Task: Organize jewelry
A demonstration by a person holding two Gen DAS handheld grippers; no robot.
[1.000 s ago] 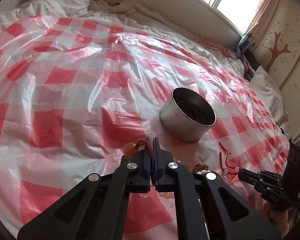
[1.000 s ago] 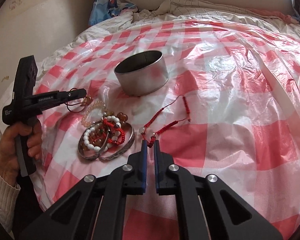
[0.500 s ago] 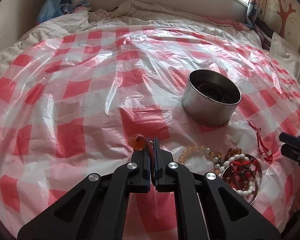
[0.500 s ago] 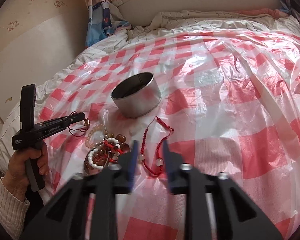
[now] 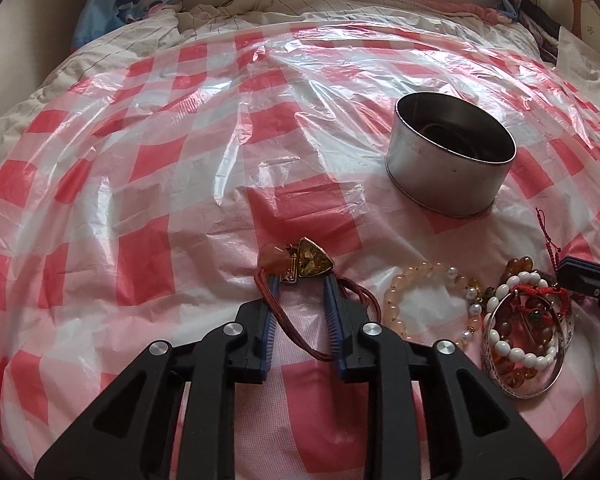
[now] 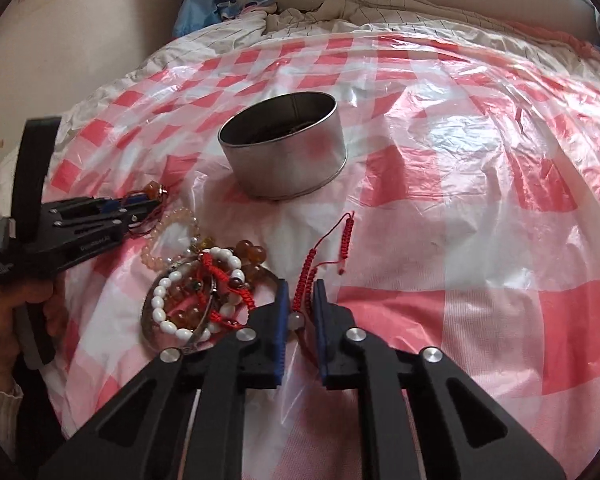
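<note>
The left gripper (image 5: 300, 280) has just let go. A moment ago its jaws were pinched shut on the brown hair tie (image 5: 320, 312) with its amber triangle charm (image 5: 314, 258) and were carrying it over the bed; now they have been opening, and the tie lies on the red-and-white plastic sheet (image 5: 148, 184), its cord loop slack between and around the parted jaws, the charm just past their tips. The pads no longer press on it, so I read the tie as set down, in front of the metal tin (image 5: 448, 168) and to the left of the jewelry pile, not inside the tin.

The right gripper (image 6: 300, 296) has gone the other way. Its jaws stood wide half a second ago over the red braided cord bracelet (image 6: 312, 268); now they have closed onto it, with the cord and a pale bead (image 6: 296, 318) caught between the blue pads. The rest of the bracelet trails forward across the sheet toward the tin (image 6: 284, 148).

The pile just left of the right gripper looks untouched: a white bead bracelet (image 6: 168, 300), amber beads (image 6: 252, 252), a silver bangle (image 5: 540, 384) and a pale pink bead bracelet (image 5: 412, 280), all tangled or touching.

My judgement is that the sorting is at an early stage: one piece separated out, a second just seized, most of the heap left. The bracelet's loose tail could snag when lifted.
</note>
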